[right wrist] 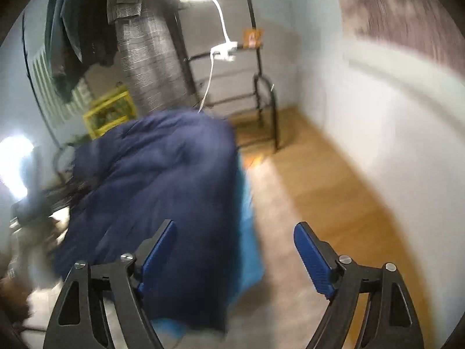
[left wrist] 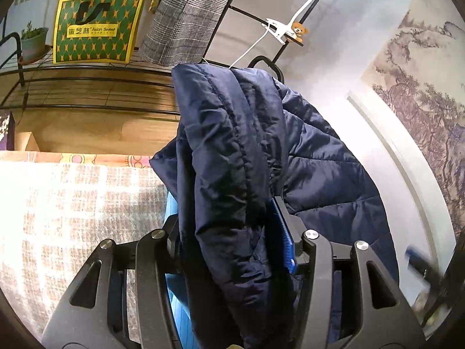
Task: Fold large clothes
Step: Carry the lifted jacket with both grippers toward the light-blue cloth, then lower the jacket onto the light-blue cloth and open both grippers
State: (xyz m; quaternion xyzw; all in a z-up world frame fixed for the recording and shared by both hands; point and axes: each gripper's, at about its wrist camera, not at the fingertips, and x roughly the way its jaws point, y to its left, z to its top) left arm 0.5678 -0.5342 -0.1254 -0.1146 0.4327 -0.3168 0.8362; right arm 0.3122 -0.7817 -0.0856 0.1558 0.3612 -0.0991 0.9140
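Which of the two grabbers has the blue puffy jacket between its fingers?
The left gripper: a thick fold of the navy jacket runs between its fingers. The right gripper stands wide open with nothing between its fingers; the jacket only lies beside it.

Navy jacket (left wrist: 232, 160) between left claw (left wrist: 229, 229) fingers

Place: a lived-in room of a home.
Floor: wood-look boards (right wrist: 325, 174).
Walls: pale, one bore a landscape hanging (left wrist: 430, 87).
Storage: a black wire rack (left wrist: 87, 72) held a potted plant (left wrist: 33, 40); plaid cloth (left wrist: 186, 14) hung there.
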